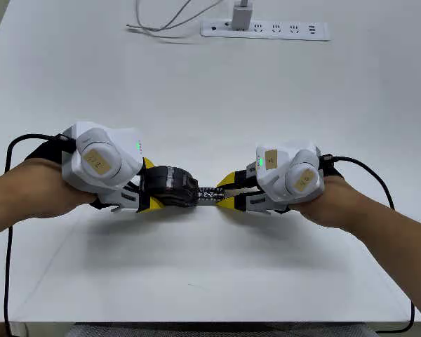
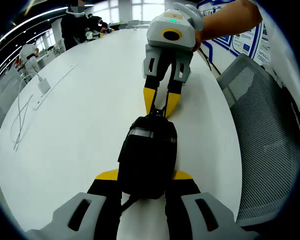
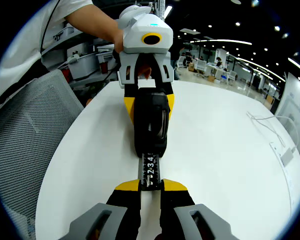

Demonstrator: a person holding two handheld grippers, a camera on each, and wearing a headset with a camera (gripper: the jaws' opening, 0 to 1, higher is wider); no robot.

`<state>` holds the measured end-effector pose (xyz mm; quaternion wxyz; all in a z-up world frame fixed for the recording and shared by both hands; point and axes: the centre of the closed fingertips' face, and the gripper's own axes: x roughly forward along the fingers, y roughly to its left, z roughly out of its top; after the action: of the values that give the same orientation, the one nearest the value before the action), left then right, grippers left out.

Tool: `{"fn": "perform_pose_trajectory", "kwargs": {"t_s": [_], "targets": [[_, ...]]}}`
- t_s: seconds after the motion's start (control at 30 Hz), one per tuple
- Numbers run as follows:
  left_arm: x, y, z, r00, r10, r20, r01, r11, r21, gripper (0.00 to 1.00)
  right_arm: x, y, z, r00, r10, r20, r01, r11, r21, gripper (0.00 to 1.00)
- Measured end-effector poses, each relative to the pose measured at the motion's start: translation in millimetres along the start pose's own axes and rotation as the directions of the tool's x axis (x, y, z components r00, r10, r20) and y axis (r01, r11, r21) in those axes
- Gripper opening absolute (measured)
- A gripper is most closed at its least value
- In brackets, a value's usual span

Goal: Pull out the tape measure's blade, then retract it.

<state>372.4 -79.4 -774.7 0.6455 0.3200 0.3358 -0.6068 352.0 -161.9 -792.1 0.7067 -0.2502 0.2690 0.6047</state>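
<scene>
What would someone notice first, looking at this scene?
A black tape measure rests on the white table, clamped in the left hand-held gripper. The right hand-held gripper pinches its short pulled-out blade. A white power strip lies farther back.

Tape measure [image 1: 170, 187] between left gripper [image 1: 151, 184] and right gripper [image 1: 227, 191] — power strip [image 1: 265, 29] far behind.

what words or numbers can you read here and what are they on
"2 3 4": on the blade pulled from the tape measure, just ahead of the right gripper.
Tan stickers on the left gripper and the right one, head view: too small to read.
Wall posters, left gripper view: blurred.
</scene>
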Motion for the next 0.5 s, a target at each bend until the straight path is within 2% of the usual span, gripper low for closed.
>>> {"fn": "perform_pose_trajectory", "kwargs": {"t_s": [0.5], "targets": [[-0.4,-1.7,1.6,1.0000,-0.006,0.008,0.006,1.000,-0.006,0.28,-15.7,1.4,-13.3,0.9997,-0.008,-0.022,0.008,1.000,-0.003,0.10]]}}
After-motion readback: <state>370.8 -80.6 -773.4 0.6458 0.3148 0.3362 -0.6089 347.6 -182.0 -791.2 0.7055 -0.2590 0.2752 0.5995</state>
